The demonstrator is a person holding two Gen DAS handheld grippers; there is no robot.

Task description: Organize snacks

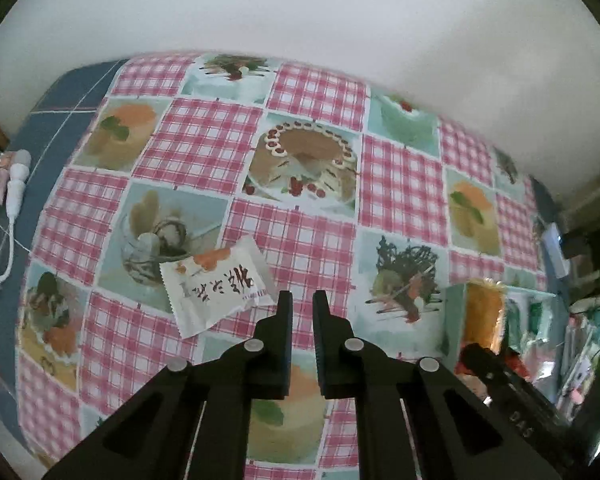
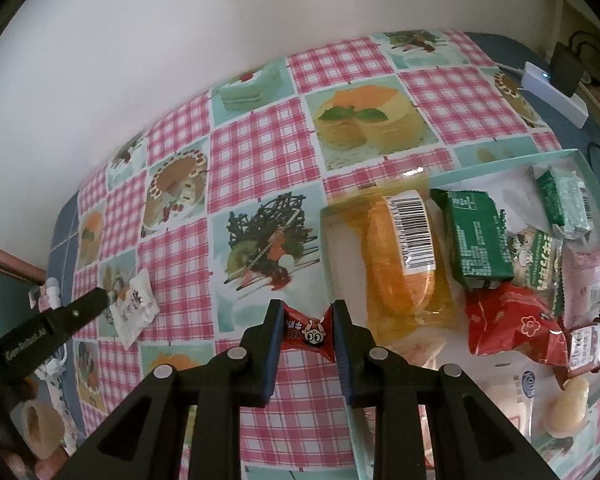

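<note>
A white snack packet (image 1: 216,288) with dark characters lies on the checked tablecloth, just left of and beyond my left gripper (image 1: 302,300). The left jaws stand a narrow gap apart with nothing between them. It also shows in the right wrist view (image 2: 134,308), with the left gripper's finger (image 2: 88,304) beside it. My right gripper (image 2: 306,314) is shut on a small red candy packet (image 2: 306,332), held beside the left edge of a mint-green tray (image 2: 500,166). The tray holds an orange bread pack (image 2: 400,256), green packets (image 2: 480,240) and a red bag (image 2: 512,324).
The table (image 1: 204,148) carries a pink check cloth with cake pictures and meets a white wall behind. A white cable and plug (image 1: 16,188) lie at its left edge. A white power strip (image 2: 552,92) sits far right. The tray (image 1: 456,320) shows right of the left gripper.
</note>
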